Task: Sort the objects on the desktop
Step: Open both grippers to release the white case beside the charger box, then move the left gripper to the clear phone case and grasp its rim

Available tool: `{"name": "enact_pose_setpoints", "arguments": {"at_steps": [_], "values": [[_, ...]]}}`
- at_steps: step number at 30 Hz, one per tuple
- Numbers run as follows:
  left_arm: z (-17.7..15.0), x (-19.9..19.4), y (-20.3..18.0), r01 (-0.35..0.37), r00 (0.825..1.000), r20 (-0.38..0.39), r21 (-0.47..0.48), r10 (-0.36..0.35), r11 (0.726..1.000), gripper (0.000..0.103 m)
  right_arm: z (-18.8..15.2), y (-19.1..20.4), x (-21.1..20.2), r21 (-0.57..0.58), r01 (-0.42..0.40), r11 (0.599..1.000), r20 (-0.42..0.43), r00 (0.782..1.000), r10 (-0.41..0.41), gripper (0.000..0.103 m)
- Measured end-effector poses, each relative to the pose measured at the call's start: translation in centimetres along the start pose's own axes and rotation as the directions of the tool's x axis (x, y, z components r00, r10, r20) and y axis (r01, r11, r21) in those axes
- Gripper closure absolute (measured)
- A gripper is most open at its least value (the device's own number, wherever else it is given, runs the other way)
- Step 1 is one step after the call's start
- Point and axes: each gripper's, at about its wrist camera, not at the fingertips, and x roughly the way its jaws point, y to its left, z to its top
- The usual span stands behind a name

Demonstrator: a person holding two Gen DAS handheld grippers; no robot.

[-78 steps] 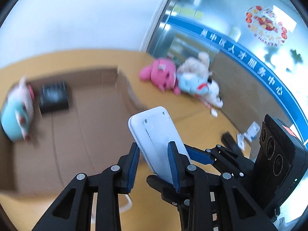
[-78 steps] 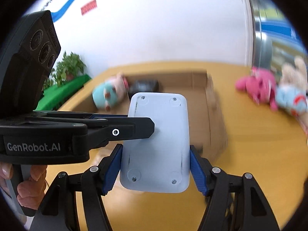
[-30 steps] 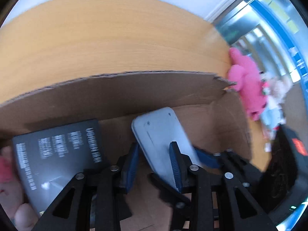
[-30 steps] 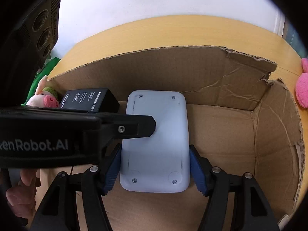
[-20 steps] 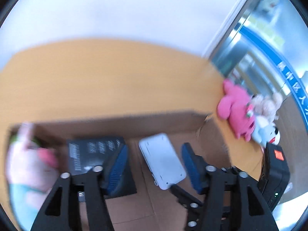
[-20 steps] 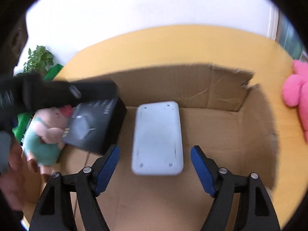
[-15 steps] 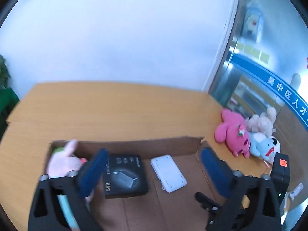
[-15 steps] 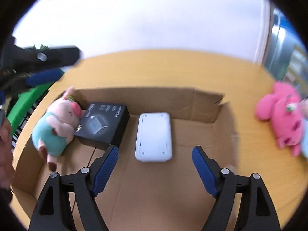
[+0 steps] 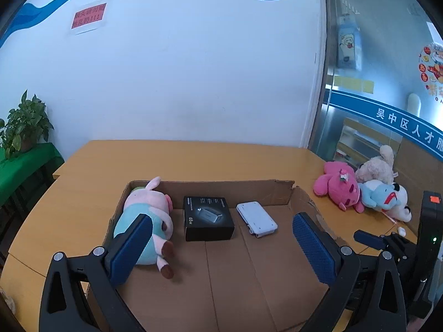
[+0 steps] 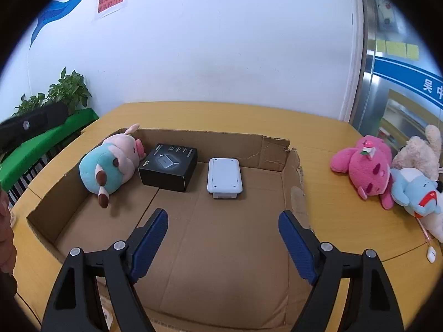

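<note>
An open cardboard box (image 9: pixel 221 186) (image 10: pixel 274 149) on the wooden table holds a pig plush (image 9: pixel 146 215) (image 10: pixel 108 163), a black carton (image 9: pixel 207 218) (image 10: pixel 169 166) and a white flat device (image 9: pixel 257 219) (image 10: pixel 224 178), side by side along its far wall. My left gripper (image 9: pixel 221 249) is open and empty, above the box's near part. My right gripper (image 10: pixel 223 244) is open and empty, also above the near part. The right gripper's body (image 9: pixel 409 251) shows at the right of the left wrist view.
A pink plush (image 9: pixel 339 189) (image 10: pixel 365 166), a beige plush (image 9: pixel 376 167) (image 10: pixel 420 152) and a blue-and-white plush (image 9: pixel 386 197) (image 10: pixel 415 191) lie on the table right of the box. A potted plant (image 9: pixel 23 127) (image 10: pixel 66 91) stands on a green shelf at far left.
Both grippers held the white device, lowered it into the box beside the black carton, opened, and drew back and up. The device now lies flat in the box.
</note>
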Motion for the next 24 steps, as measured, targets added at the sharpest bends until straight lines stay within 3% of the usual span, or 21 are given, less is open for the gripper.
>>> {"name": "enact_pose_setpoints", "arguments": {"at_steps": [2,3,4,5,6,7,8,9,10,11,12,13,14,16,19,24], "values": [[-0.8,-0.8,-0.6,-0.023,1.0,0.015,0.033,0.022,0.999,0.001,-0.8,0.0,-0.6,0.006,-0.014,1.0,0.012,1.0,0.014,0.023],[-1.1,-1.1,-0.9,-0.026,1.0,0.015,0.048,0.025,0.999,0.002,-1.2,0.0,-0.8,0.004,-0.034,0.999,0.014,0.999,0.034,0.028],[-1.4,-1.3,-1.0,-0.021,1.0,0.007,0.057,0.02,0.998,0.014,-1.5,0.0,-1.0,0.0,-0.054,0.999,0.016,0.998,0.054,0.051],[-1.8,-1.6,-1.2,0.002,1.0,-0.01,0.073,-0.001,0.997,0.043,-1.8,0.0,-1.1,0.001,-0.066,0.998,0.006,0.998,0.066,0.066],[-2.0,-1.6,-1.3,0.017,0.999,-0.035,0.09,-0.014,0.996,0.059,-2.1,-0.1,-1.2,0.005,-0.077,0.997,-0.008,0.997,0.077,0.084],[-2.2,-1.4,-1.3,0.022,0.997,-0.069,0.104,-0.015,0.994,0.076,-2.4,-0.2,-1.4,0.008,-0.089,0.996,-0.018,0.996,0.089,0.085],[-2.8,-1.4,-1.2,0.014,0.994,-0.106,0.106,-0.002,0.994,0.077,-2.8,-0.4,-1.5,0.009,-0.103,0.995,-0.025,0.994,0.103,0.085],[-3.2,-1.5,-1.0,0.009,0.993,-0.122,0.1,0.004,0.995,0.076,-3.2,-0.6,-1.9,0.01,-0.122,0.992,-0.035,0.992,0.123,0.079],[-3.8,-1.8,-0.8,0.011,0.991,-0.133,0.095,0.002,0.995,0.073,-3.6,-0.7,-2.1,0.012,-0.134,0.991,-0.043,0.99,0.134,0.057],[-4.6,-2.2,-0.5,0.027,0.988,-0.152,0.089,-0.013,0.996,0.052,-4.2,-0.9,-2.4,0.017,-0.139,0.99,-0.048,0.989,0.14,0.041],[-5.2,-2.4,-0.2,0.036,0.985,-0.169,0.08,-0.023,0.996,0.035,-5.0,-1.1,-2.9,0.026,-0.143,0.989,-0.044,0.989,0.144,0.016],[-5.8,-2.8,0.1,0.039,0.984,-0.179,0.066,-0.027,0.997,0.007,-5.7,-1.2,-3.3,0.033,-0.154,0.987,-0.04,0.987,0.155,0.015],[-6.7,-3.5,0.6,0.049,0.985,-0.171,0.044,-0.041,0.998,0.003,-6.5,-1.3,-3.5,0.041,-0.178,0.983,-0.055,0.982,0.18,0.015],[-8.0,-4.4,1.2,0.086,0.981,-0.175,0.017,-0.082,0.996,0.003,-8.3,-1.3,-3.6,0.059,-0.239,0.969,-0.105,0.964,0.244,0.015],[-10.0,-5.2,1.7,0.166,0.959,-0.228,-0.028,-0.168,0.986,0.003,-10.9,-0.3,-3.2,0.071,-0.326,0.943,-0.185,0.924,0.333,0.015],[-13.1,-4.1,1.3,0.286,0.896,-0.327,-0.098,-0.302,0.953,0.003,-12.9,1.2,-0.5,0.096,-0.4,0.911,-0.285,0.866,0.41,0.015]]}}
